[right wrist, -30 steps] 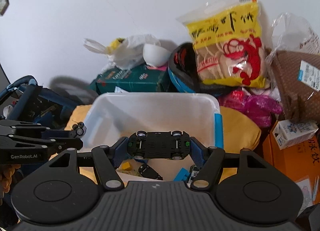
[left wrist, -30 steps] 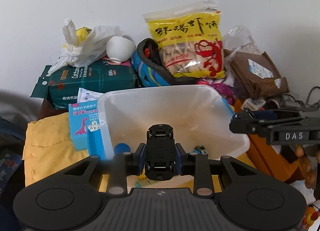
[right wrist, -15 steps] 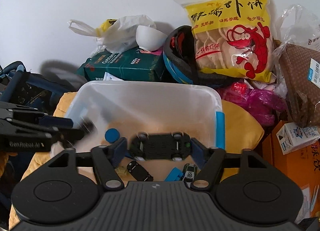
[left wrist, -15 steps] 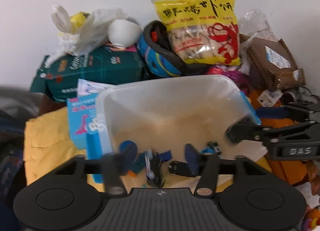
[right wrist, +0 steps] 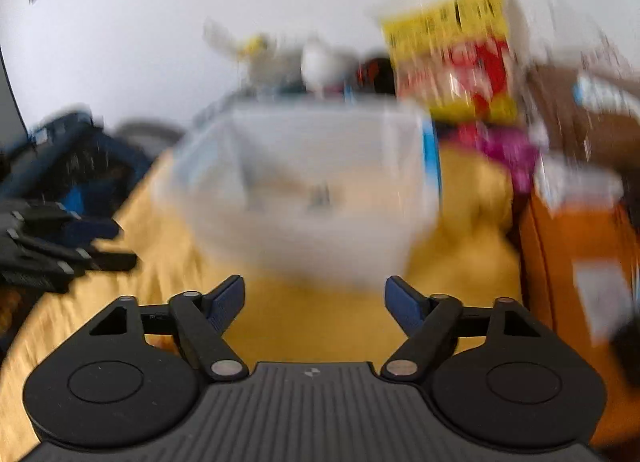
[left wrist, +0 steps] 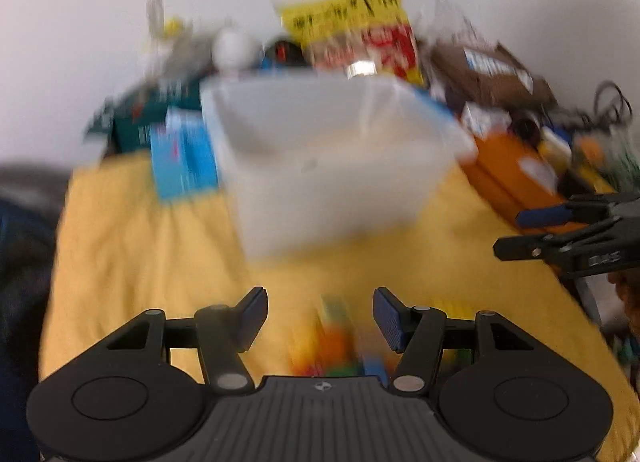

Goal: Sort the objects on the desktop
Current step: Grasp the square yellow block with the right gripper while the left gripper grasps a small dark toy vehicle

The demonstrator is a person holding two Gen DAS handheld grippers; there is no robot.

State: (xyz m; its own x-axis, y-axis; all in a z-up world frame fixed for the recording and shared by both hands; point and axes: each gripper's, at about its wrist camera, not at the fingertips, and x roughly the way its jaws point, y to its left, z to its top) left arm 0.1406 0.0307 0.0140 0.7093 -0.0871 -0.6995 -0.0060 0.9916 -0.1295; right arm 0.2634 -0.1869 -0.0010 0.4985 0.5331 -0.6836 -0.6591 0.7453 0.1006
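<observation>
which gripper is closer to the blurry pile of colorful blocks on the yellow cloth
Left. The left gripper hangs open right over the colorful blocks, which show between its fingers. The right gripper is open off to the side, facing the plastic bin, no blocks near it.

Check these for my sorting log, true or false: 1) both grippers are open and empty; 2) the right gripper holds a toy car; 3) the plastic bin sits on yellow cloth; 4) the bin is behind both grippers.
1) True: the left gripper and right gripper are spread with nothing between the fingers.
2) False: it holds nothing.
3) True: the plastic bin rests on the yellow cloth.
4) False: it lies ahead of both.
</observation>
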